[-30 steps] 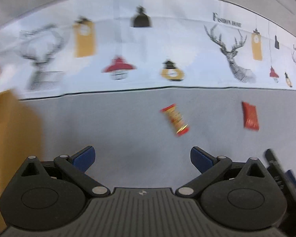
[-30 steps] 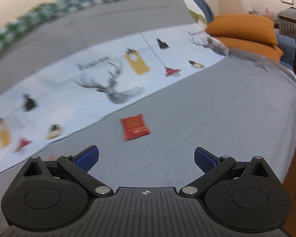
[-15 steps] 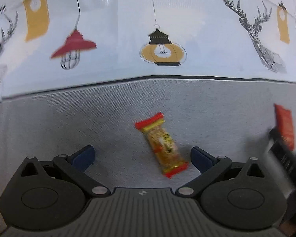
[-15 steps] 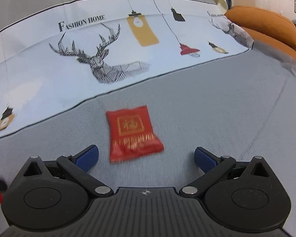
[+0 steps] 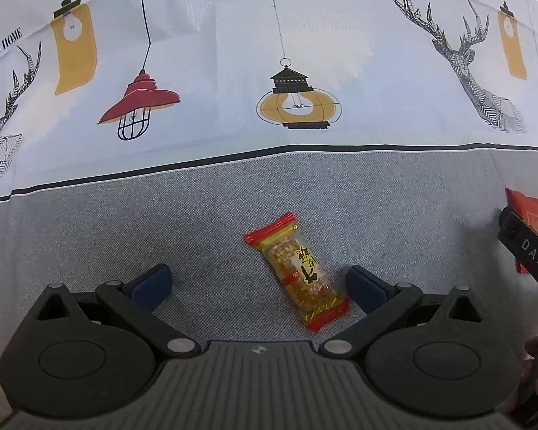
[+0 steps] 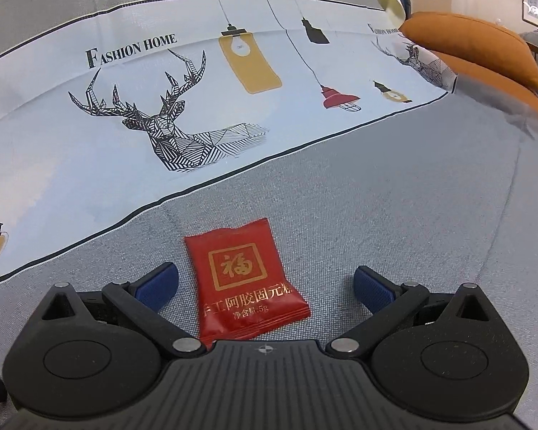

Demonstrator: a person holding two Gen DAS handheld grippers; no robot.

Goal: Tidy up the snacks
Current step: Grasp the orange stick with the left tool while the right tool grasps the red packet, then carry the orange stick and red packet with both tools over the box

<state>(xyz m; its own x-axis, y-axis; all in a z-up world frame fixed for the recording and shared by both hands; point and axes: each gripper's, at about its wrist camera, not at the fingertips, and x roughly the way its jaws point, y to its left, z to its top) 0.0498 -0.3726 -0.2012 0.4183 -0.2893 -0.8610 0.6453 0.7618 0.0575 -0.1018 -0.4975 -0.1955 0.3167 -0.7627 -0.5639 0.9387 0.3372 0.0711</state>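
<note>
Grey woven fabric (image 5: 89,243) is covering the surface where both snacks are lying, and a white printed cloth with deer, lamps and "FASHION HOME" lettering (image 5: 215,71) is spreading beyond it, edged by a dark line.

Seen from the left wrist, the left gripper (image 5: 258,285) is sitting with its blue-padded fingers spread wide and gripping nothing. A clear-wrapped nut bar with red and yellow crimped ends (image 5: 297,272) is lying diagonally on the grey fabric between the fingers, nearer the right-hand finger, and whether it is touching that finger cannot be told. At the right edge of that view, the right gripper (image 5: 527,254) is reaching in over a red packet.

Seen from the right wrist, the right gripper (image 6: 265,286) is likewise standing wide open and empty. A flat red foil packet with a gold square emblem and gold characters (image 6: 244,279) is lying on the grey fabric between its fingers, closer to the left-hand finger, its near edge running under the gripper body. Orange cushions (image 6: 477,46) are resting at the far right.
</note>
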